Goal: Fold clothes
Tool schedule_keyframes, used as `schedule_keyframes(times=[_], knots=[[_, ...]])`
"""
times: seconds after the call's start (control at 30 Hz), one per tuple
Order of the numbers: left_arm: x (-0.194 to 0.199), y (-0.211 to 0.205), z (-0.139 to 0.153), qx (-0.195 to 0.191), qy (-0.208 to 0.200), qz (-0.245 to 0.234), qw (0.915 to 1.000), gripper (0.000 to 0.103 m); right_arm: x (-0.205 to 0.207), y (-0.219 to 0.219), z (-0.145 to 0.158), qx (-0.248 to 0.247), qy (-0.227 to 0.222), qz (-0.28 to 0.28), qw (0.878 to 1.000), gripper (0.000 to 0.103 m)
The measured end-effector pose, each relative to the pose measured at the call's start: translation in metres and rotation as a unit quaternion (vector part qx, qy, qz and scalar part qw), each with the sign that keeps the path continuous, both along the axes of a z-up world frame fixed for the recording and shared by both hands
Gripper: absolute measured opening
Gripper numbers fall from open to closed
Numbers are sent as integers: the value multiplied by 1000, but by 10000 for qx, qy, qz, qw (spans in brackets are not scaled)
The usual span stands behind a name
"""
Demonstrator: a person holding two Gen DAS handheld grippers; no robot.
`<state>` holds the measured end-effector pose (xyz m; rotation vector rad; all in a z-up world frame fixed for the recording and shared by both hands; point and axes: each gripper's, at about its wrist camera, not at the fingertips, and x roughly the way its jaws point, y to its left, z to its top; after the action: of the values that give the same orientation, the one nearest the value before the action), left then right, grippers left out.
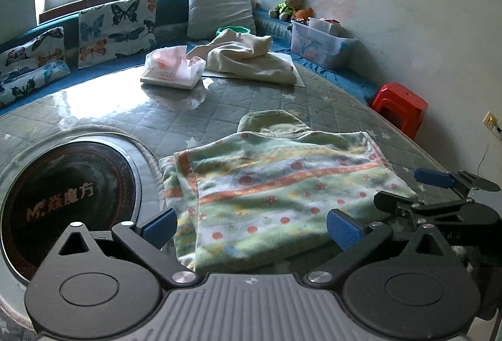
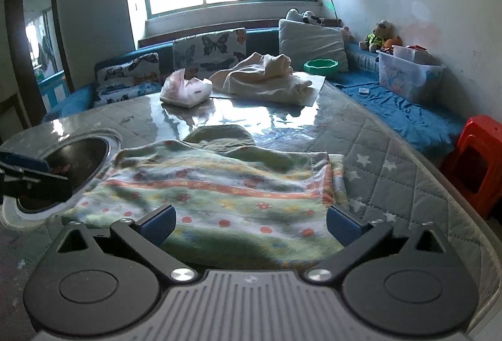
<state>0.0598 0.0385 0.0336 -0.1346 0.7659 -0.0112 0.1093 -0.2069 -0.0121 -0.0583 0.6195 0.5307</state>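
The left claw [image 1: 251, 229] is spread wide, and nothing is pinched between its blue pads [image 1: 158, 228]. The right claw [image 2: 251, 228] is spread wide too, and it holds nothing. In the left wrist view, the right claw shows at the right edge, just past the corner of the cloth.

The thing to fold is a small garment [image 1: 282, 193] with green, white and orange stripes and red dots. It lies flat on the tabletop [image 1: 109, 109], right in front of both claws. It is folded over on itself, so one layer lies on another. A plain green part [image 1: 273, 123] sticks out from its far edge. The near edge of the garment sits between the pads of each claw, but the pads do not press on it.

The tabletop has a grey quilted cover with white stars under a shiny clear sheet. A round black cooker [image 1: 69, 199] is set into the tabletop, just beside the garment.

Farther back on the tabletop lies a cream cloth [image 1: 251, 58] in a loose heap on a white sheet. Beside it is a pack of tissues [image 1: 172, 68].

Behind the tabletop runs a blue bench with butterfly cushions [image 1: 117, 27] and a grey pillow [image 1: 219, 13]. A green bowl [image 2: 321, 66] sits near the pillow. A clear plastic box [image 1: 317, 41] and a teddy bear [image 1: 290, 5] are by the wall. A red stool [image 1: 400, 107] stands on the floor.
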Motion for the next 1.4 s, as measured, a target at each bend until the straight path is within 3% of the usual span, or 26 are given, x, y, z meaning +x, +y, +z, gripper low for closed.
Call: schedule_keyframes(times=[0.8,1.07,1.4], knots=[[-47,-6,6,107,-381,45,9992,103,-41,2,14,378,-125,-30,9992,103],[-60,-14,5,94,-330,19,9994,103,-63,4,22,356,-478,8,9982,103],[-77,-24,2,154,-309,6,9994,103,-78,1,24,468,-458,142,9978,103]])
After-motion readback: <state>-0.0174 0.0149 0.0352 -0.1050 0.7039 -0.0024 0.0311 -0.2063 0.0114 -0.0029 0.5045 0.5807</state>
